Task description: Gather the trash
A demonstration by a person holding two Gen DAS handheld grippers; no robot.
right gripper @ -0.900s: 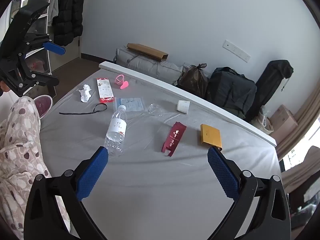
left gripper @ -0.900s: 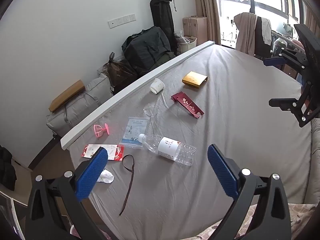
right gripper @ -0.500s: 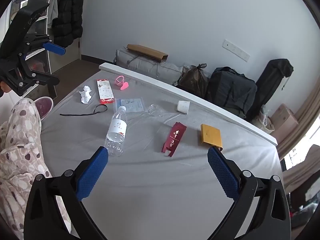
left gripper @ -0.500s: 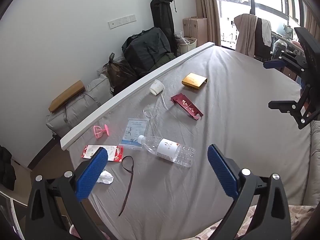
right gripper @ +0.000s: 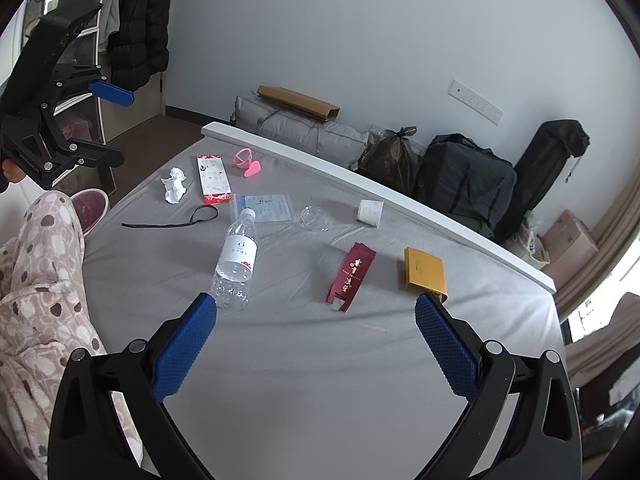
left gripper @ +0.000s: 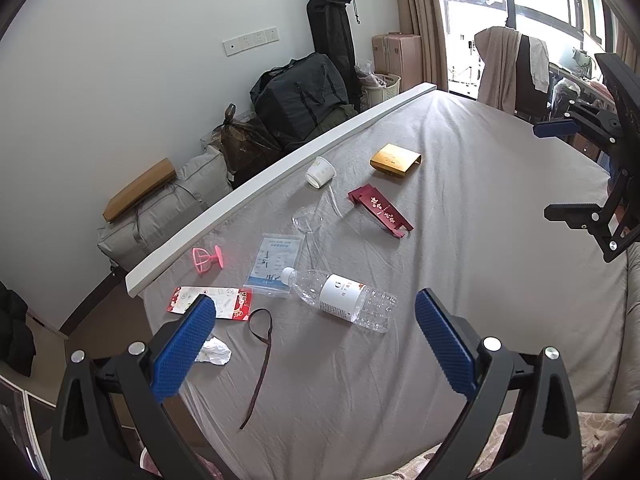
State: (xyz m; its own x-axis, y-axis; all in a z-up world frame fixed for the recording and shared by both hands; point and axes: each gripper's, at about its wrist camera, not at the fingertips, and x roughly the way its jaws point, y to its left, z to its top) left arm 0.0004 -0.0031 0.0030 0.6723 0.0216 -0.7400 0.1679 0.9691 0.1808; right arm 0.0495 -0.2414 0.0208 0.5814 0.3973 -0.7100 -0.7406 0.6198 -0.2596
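Slightly nearer: crinkly clear plastic bottle (left gripper: 343, 298), unmoved.

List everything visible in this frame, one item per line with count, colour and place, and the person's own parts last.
water bottle: 1, clear with white label, lying mid-bed
crumpled tissue: 1, white, near the bed corner
red packet: 1, red and white, beside the tissue
black strap: 1, flat on the sheet
pink holder: 1, by the white rail
zip bag: 1, clear and blue, at the bottle's cap
clear cup: 1, on its side
paper cup: 1, white, on its side by the rail
dark red box: 1, mid-bed
gold box: 1, beyond the red box
bed: 1, grey sheet
bags: several, dark and grey, along the wall
left tool: 1, blue pads, open, empty
right tool: 1, blue pads, open, empty
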